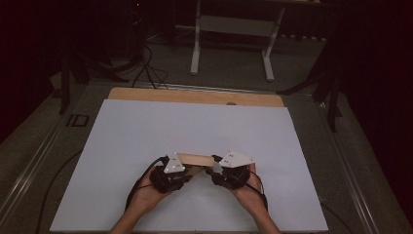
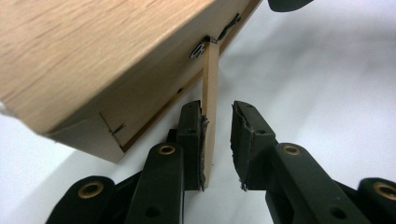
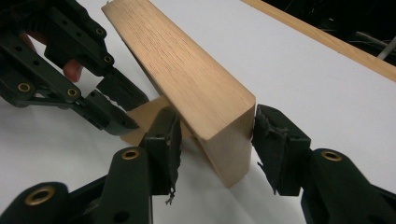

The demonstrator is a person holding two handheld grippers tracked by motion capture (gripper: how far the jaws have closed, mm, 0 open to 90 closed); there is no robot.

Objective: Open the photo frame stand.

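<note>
field notes. wooden box (image 1: 195, 159) is lifted off the white sheet (image 1: 146, 131) on the bench, tilted, held between my two grippers near the front middle of the sheet.

right gripper (image 3: 212, 140): jaws set wide across one end of the box, pads on both sides of the end face, so it's gripping the box. looks firm, though the box hangs at a slant.

left gripper (image 2: 218, 140): thin hinged flap (image 2: 210, 107) stands between the jaws. one pad touches it, the other stands off w/ a clear gap. so jaws narrow but not clamped, flap is loose in there.

risks, as i judge them:
- flap is thin; if i pull w/ only one pad touching it slips out & snaps back.
- squeezing off-centre could bend or crack the flap at its small metal hinge (image 2: 200, 48).
- right grip is at the very end, so twisting from the left could rotate the box out & drop it on the sheet.
</note>
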